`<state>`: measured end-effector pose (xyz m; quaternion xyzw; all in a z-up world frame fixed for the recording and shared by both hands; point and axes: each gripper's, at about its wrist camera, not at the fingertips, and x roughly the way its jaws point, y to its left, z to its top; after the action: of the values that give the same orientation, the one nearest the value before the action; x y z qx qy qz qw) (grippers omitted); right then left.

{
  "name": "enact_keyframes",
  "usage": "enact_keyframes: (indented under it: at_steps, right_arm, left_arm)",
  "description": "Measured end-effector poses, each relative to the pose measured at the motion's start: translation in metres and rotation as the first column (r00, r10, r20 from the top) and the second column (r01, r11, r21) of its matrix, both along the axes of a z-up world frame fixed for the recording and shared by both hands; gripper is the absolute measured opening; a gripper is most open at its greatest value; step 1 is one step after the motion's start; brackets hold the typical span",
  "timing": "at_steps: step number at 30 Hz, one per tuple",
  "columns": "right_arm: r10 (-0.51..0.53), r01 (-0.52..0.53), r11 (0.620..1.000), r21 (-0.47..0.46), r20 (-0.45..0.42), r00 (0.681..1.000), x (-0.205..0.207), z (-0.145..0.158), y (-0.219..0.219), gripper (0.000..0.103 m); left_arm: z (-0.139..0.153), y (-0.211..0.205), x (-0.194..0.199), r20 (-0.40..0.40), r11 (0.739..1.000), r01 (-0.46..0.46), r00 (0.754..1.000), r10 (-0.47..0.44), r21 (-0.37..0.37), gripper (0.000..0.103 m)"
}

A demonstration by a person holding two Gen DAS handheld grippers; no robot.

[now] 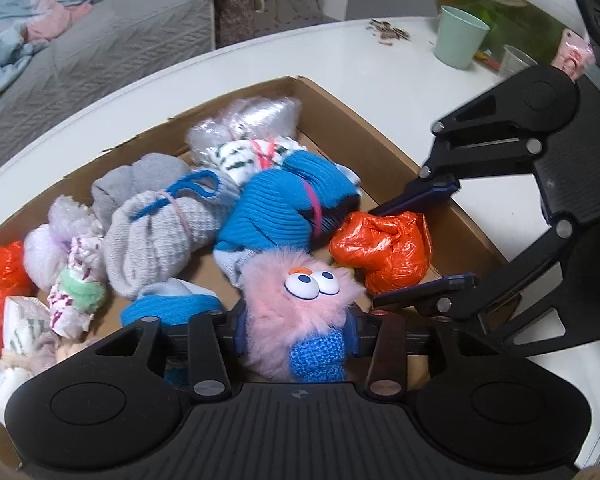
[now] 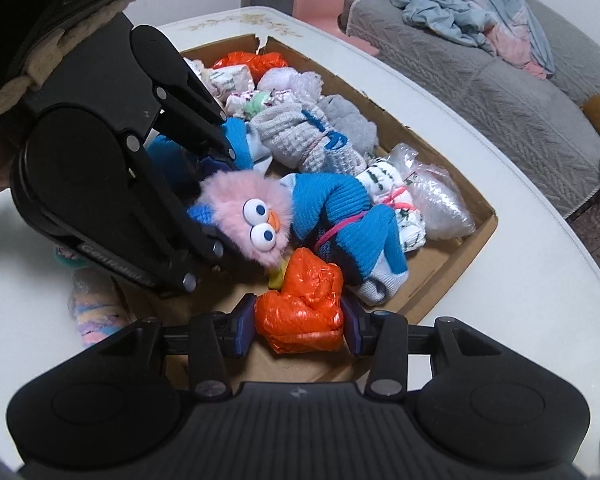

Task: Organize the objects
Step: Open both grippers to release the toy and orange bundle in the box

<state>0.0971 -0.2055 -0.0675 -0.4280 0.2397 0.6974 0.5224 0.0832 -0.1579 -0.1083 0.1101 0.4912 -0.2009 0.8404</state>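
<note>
A shallow cardboard box (image 1: 364, 116) (image 2: 452, 264) on a white table holds several bundled socks and wrapped packets. My left gripper (image 1: 296, 332) is shut on a pink fluffy toy with big eyes (image 1: 300, 300) (image 2: 248, 216) over the box's near part. My right gripper (image 2: 298, 322) is shut on an orange plastic bundle (image 2: 304, 300) (image 1: 384, 252) just inside the box's edge, beside the toy. A blue knitted sock bundle (image 1: 284, 204) (image 2: 340, 208) lies between them. The right gripper also shows in the left wrist view (image 1: 416, 244), and the left gripper in the right wrist view (image 2: 216, 208).
A mint green cup (image 1: 460, 36), a clear cup (image 1: 514, 60) and scattered scraps (image 1: 388, 32) stand at the table's far side. A striped pastel sock (image 2: 96, 312) lies outside the box. A grey sofa with clothes (image 2: 500, 60) is beyond the table.
</note>
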Motion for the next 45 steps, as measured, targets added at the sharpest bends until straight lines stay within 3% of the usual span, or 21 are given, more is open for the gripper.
enact_keyframes:
  at_steps: [9, 22, 27, 38, 45]
  right_arm:
    - [0.019, -0.019, 1.000, -0.004, 0.032, 0.999, -0.005, -0.002, -0.003, 0.047]
    - [0.029, -0.029, 1.000, 0.001, 0.052, 0.998, -0.006, 0.007, -0.005, 0.056]
    - [0.023, -0.024, 1.000, 0.016, 0.059, 0.998, -0.005, 0.021, -0.008, 0.067]
    - [0.029, -0.032, 0.999, 0.036, 0.073, 0.997, -0.011, 0.039, -0.016, 0.075]
    - [0.039, -0.042, 0.997, 0.065, 0.056, 0.998, -0.028, 0.050, -0.024, 0.080]
  left_arm:
    - [0.001, 0.001, -0.007, -0.010, 1.000, 0.003, 1.000, -0.003, 0.022, 0.075]
    - [0.010, 0.001, -0.009, -0.021, 0.998, 0.026, 0.999, -0.025, 0.048, 0.086]
    - [0.027, 0.001, -0.013, -0.021, 0.997, 0.044, 0.999, -0.042, 0.070, 0.099]
    - [0.056, 0.012, -0.028, 0.028, 0.994, 0.014, 0.999, -0.017, 0.108, 0.102]
    - [0.074, 0.037, -0.048, 0.046, 0.993, -0.067, 0.997, 0.063, 0.092, 0.102]
